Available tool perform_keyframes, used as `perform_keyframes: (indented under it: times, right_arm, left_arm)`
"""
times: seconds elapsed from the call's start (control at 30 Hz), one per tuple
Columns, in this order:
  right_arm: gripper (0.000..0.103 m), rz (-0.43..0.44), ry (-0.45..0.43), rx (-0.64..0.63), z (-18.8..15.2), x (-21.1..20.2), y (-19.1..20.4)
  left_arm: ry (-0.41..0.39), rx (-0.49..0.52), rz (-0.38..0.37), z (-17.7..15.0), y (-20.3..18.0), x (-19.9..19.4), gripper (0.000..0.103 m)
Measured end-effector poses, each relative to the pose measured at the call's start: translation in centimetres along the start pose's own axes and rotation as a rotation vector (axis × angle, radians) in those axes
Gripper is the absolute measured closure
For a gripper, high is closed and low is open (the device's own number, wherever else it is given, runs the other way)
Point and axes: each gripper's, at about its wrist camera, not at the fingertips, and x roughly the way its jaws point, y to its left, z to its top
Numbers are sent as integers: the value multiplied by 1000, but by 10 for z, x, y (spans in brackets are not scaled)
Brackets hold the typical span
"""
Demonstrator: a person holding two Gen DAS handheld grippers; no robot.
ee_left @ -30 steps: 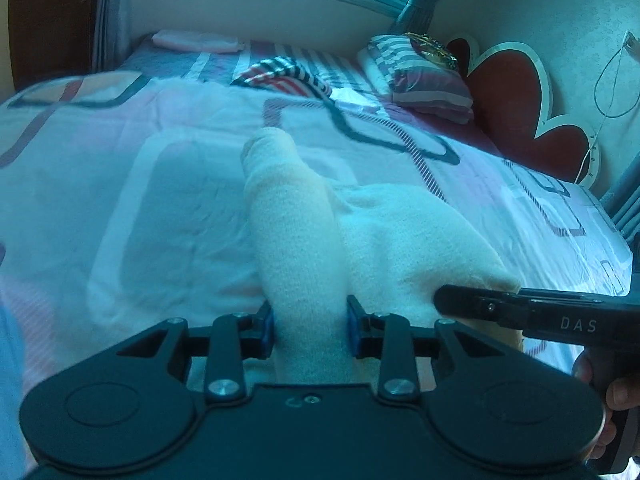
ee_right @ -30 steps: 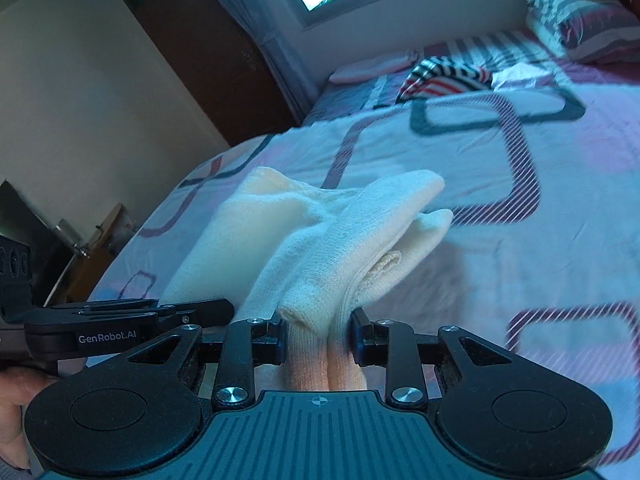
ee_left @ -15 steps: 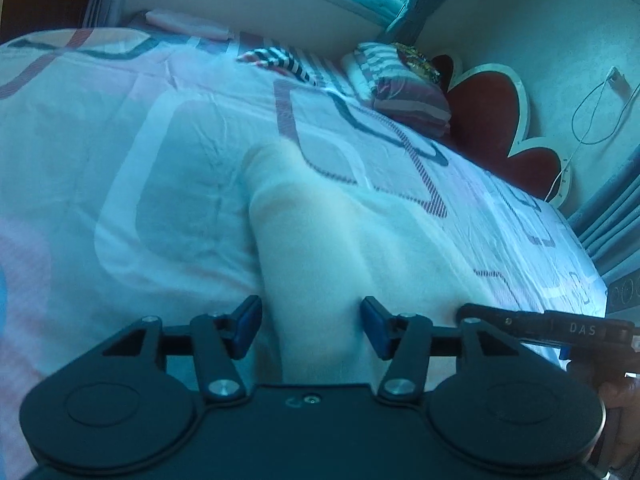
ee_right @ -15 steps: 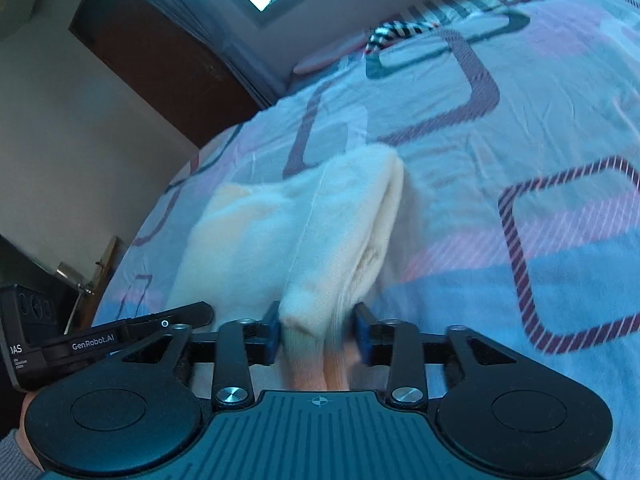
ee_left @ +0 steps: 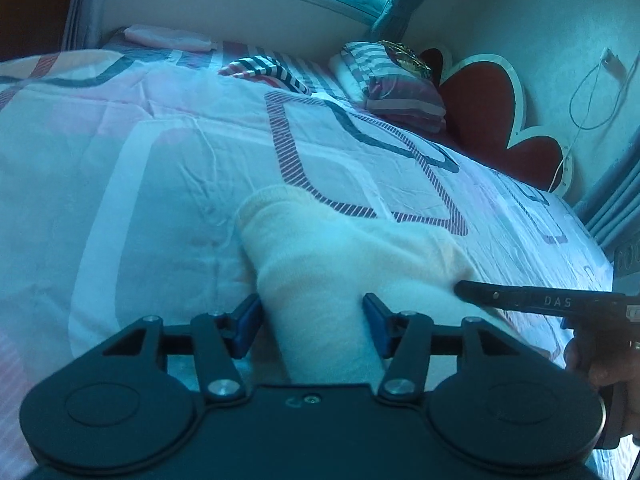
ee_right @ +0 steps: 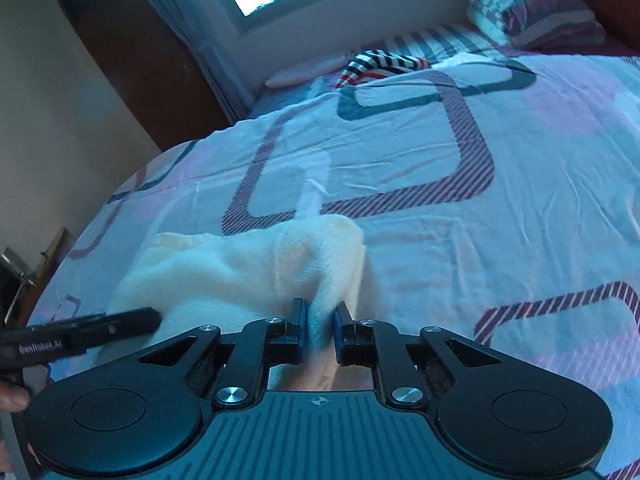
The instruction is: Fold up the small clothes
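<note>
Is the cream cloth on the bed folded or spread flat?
Folded: the cream cloth lies doubled in thick layers on the bed, not spread flat.

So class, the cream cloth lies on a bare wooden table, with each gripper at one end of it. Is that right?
Not quite. The cloth lies on a patterned bed cover, not a table; the left wrist view shows it. The rest holds: the left gripper and right gripper are each at one end.

right gripper [ee_right: 320,330] is closing, jaws pinching a fold of the cream garment [ee_right: 248,268] lying on the patterned bedsheet [ee_right: 460,240]. left gripper [ee_right: 132,320] pokes in from the left edge.
</note>
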Motion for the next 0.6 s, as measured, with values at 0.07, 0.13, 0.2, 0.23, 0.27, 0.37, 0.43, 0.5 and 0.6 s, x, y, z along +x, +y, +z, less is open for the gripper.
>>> perform_keyframes:
  times: [0.07,0.13,0.2,0.23,0.27,0.37,0.43,0.5,0.6]
  right_arm:
    - [90,-23,8,-22,1,-3,4]
    - [89,-51,-9,-51,2,-17,14]
    - [86,-55,-68,-123,-3,-42,30]
    - [82,-41,-83,-162,-8,-54,38]
    - [82,-29,-86,-200,-14,-63,45]
    - [82,-19,-52,-306,-37,-72,64]
    - [82,-55,-15,-339,-51,-64,67]
    - [82,-109,31,-330,-60,-51,60]
    - [81,-128,16,-316,-60,-56,63]
  left_arm:
    - [5,-18,3,0,2,-4,44]
    - [-8,-6,35,-1,-2,-17,41]
    - [-66,10,44,-9,-7,-44,40]
    - [-87,9,32,-14,-7,-55,39]
    - [-96,11,29,-20,-8,-63,39]
    - [-94,43,53,-38,-12,-76,41]
    - [-75,48,63,-49,-12,-74,39]
    - [-70,41,81,-57,-9,-71,35]
    - [-75,-1,81,-59,-9,-79,38]
